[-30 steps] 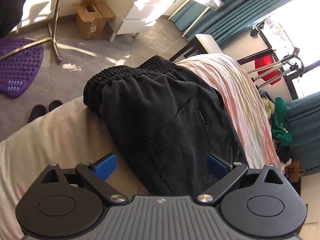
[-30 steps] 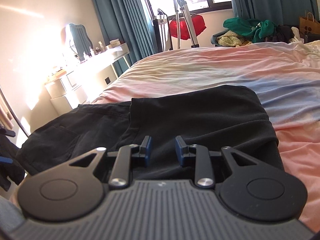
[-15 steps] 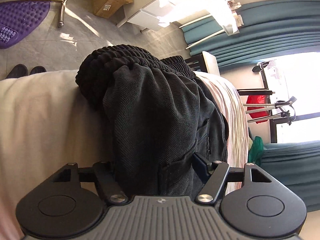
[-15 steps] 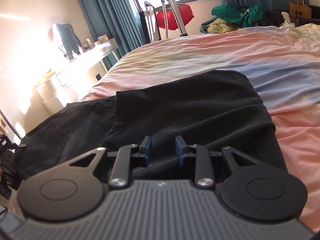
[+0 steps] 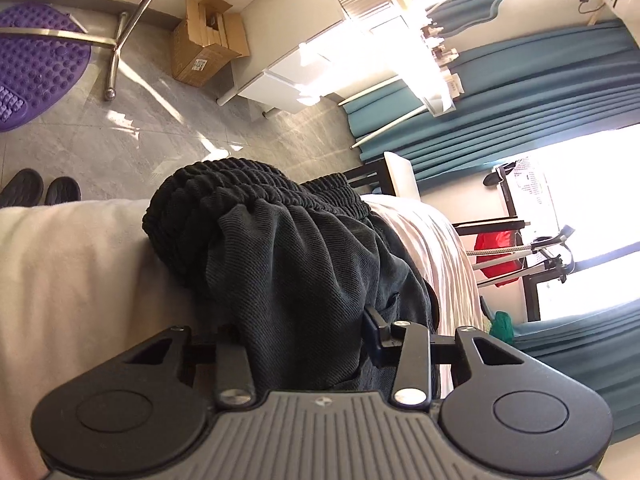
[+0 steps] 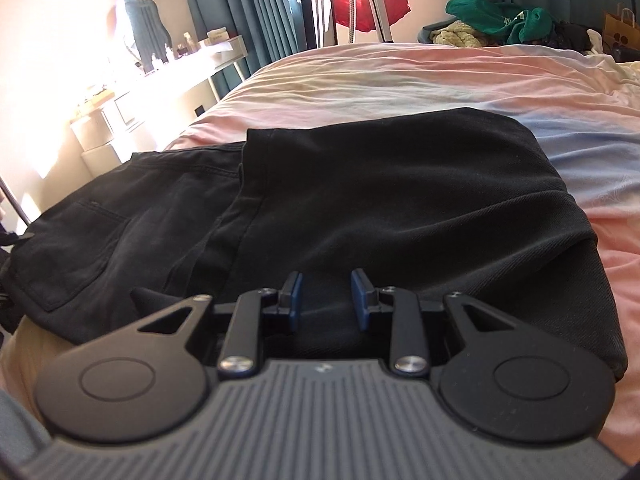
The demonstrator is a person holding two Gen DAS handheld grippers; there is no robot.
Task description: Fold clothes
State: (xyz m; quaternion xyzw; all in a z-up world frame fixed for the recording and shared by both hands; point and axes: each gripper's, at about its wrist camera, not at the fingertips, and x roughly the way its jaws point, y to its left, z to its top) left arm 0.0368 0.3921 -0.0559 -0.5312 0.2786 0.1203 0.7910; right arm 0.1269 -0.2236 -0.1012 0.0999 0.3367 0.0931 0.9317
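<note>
Black trousers [image 6: 360,200] lie on the pink bed [image 6: 440,76], the legs folded over toward the waist end. In the left wrist view my left gripper [image 5: 308,336] is shut on a bunched fold of the trousers [image 5: 304,280] near the ribbed waistband [image 5: 240,188]; the left finger is hidden under the cloth. In the right wrist view my right gripper [image 6: 326,300] hovers just over the folded leg with its jaws partly apart and nothing between them.
The bed edge drops to a grey floor with slippers [image 5: 40,192], a purple mat [image 5: 36,72], a metal rack leg [image 5: 120,40] and a cardboard box [image 5: 204,44]. A white desk [image 6: 200,64], red cloth on a stand [image 6: 368,4] and piled clothes [image 6: 500,20] lie beyond.
My left gripper moved onto the waist end of the trousers and closed on it, bunching the cloth up. My right gripper stayed over the folded leg, shifting slightly.
</note>
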